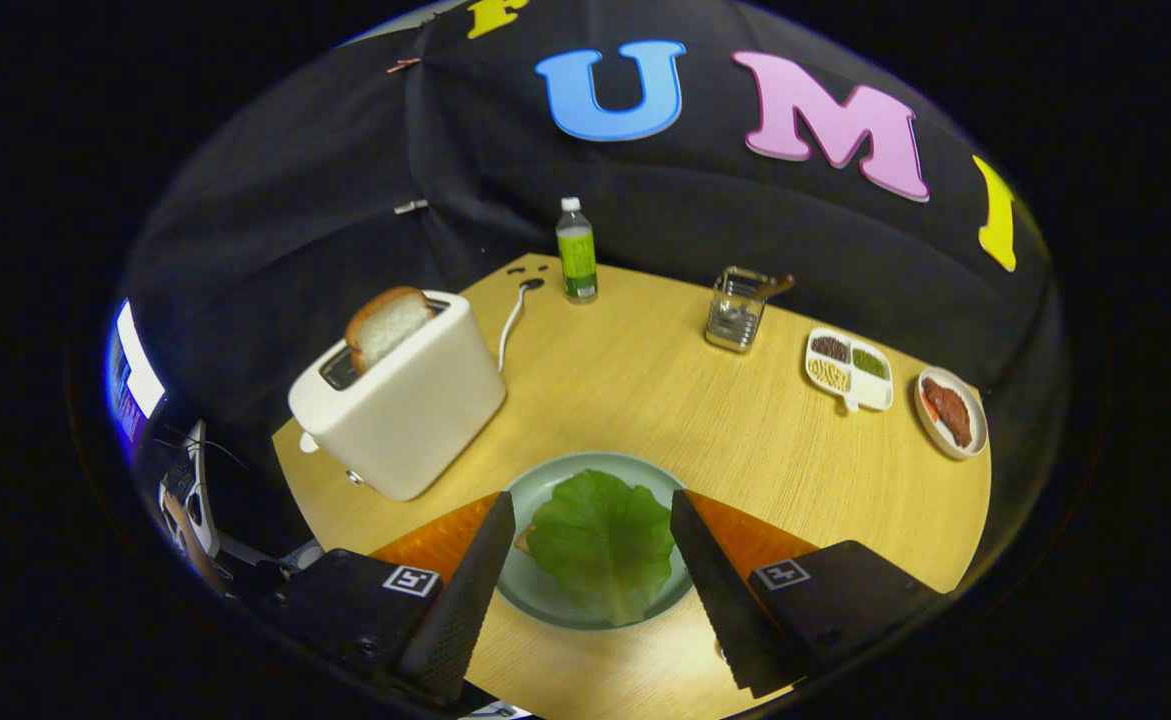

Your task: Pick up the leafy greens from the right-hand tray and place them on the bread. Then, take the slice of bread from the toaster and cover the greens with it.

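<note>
A green leaf (pixel 602 540) lies on a pale green plate (pixel 555 476) on the wooden table, covering most of a bread slice whose edge peeks out at the leaf's left side. My gripper (pixel 593 510) hangs above the plate, open, with the leaf showing between its fingers and nothing held. Beyond the left finger stands a white toaster (pixel 405 400) with a slice of bread (pixel 386 323) sticking up from its slot.
Far side of the table: a green-labelled bottle (pixel 576 251), a metal holder (pixel 736 308), a divided white dish (pixel 849 370) and a small plate with brown food (pixel 951 412) at the right. An orange mat (pixel 745 530) lies under the plate.
</note>
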### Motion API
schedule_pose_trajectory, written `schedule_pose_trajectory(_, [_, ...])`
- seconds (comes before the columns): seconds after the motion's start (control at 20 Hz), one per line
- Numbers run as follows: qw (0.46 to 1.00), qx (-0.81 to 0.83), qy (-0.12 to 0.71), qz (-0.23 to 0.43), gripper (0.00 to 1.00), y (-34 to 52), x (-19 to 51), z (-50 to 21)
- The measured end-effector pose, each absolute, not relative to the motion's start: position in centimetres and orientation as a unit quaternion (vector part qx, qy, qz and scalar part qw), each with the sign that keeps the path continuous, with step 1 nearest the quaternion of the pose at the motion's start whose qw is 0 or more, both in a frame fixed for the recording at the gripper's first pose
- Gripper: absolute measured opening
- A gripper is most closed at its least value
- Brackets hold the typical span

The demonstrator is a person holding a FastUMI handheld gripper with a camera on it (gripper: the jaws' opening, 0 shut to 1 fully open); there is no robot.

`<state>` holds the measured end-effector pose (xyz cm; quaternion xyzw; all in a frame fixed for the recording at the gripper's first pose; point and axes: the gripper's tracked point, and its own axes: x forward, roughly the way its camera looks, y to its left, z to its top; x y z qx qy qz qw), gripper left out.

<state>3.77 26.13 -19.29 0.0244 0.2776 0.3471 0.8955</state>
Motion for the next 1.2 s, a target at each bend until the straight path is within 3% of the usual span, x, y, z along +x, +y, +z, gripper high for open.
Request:
schedule_pose_trajectory(0.2, [0.902,0.012,0.163,0.399,0.98,29.3,2.3,-9.0])
schedule_pose_trajectory(0.4, [0.890,0.007,0.133,0.436,0.97,34.3,0.6,-3.3])
schedule_pose_trajectory(1.2, [0.890,0.069,0.307,0.330,0.95,48.1,6.7,-14.2])
